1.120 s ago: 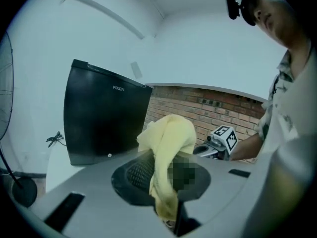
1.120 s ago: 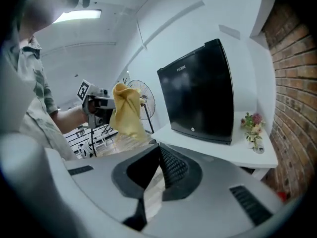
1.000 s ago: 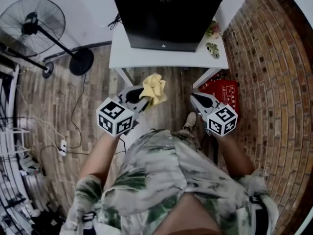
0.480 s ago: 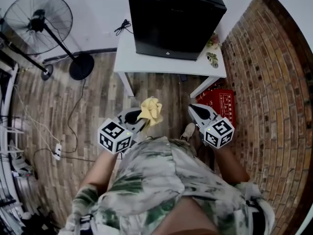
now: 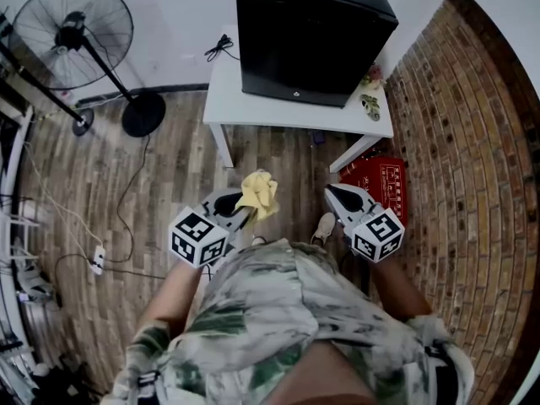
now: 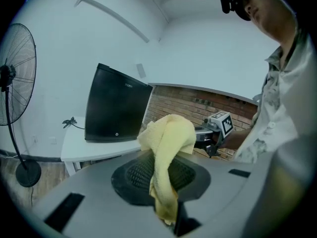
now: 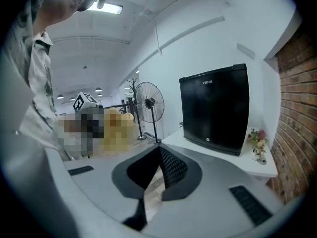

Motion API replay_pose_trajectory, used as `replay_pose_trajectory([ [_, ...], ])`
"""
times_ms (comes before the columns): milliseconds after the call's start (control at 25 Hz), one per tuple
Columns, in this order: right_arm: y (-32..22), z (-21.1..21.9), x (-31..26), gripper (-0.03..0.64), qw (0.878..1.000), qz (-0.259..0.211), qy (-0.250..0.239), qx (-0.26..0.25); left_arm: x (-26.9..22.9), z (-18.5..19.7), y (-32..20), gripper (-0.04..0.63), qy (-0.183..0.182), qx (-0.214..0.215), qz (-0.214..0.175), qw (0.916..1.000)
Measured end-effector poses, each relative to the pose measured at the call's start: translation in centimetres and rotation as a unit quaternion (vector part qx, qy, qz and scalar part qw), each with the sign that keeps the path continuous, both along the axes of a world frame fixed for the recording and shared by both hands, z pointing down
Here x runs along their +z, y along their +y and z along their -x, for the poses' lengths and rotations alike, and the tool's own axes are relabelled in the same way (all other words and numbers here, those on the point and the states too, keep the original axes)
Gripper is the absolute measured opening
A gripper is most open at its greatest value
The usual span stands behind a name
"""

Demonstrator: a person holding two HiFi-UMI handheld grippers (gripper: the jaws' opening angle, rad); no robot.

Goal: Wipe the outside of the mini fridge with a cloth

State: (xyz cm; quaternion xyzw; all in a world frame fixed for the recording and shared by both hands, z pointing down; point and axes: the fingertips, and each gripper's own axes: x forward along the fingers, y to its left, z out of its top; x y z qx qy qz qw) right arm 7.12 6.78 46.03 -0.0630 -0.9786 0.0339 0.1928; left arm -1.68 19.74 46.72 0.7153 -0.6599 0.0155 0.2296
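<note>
The black mini fridge (image 5: 312, 36) stands on a white table (image 5: 245, 108) at the top of the head view, well ahead of both grippers. My left gripper (image 5: 245, 212) is shut on a crumpled yellow cloth (image 5: 258, 194), held low in front of the person's body. In the left gripper view the cloth (image 6: 168, 148) bulges out over the jaws, with the fridge (image 6: 116, 105) far behind it. My right gripper (image 5: 332, 191) hangs beside it, shut and holding nothing. In the right gripper view its jaws (image 7: 159, 150) meet at the tips, with the fridge (image 7: 218, 108) beyond.
A standing fan (image 5: 76, 24) is on the wooden floor to the left, with a cable and power strip (image 5: 99, 260). A red box (image 5: 384, 180) lies under the table's right end. A brick wall (image 5: 472, 142) runs along the right. A small flower pot (image 5: 371, 81) sits beside the fridge.
The person has backed away from the table: fridge and table sit farther off, and both grippers are lower in view. The cloth stays in the left gripper.
</note>
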Motion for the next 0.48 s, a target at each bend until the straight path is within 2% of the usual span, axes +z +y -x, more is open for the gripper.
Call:
replay_pose_trajectory([
  [480, 1.7, 1.3, -0.7, 0.021, 0.999, -0.027, 0.007, -0.034, 0.1, 0.7, 1.8, 0.072, 0.011, -0.022, -0.018, 0.9995],
])
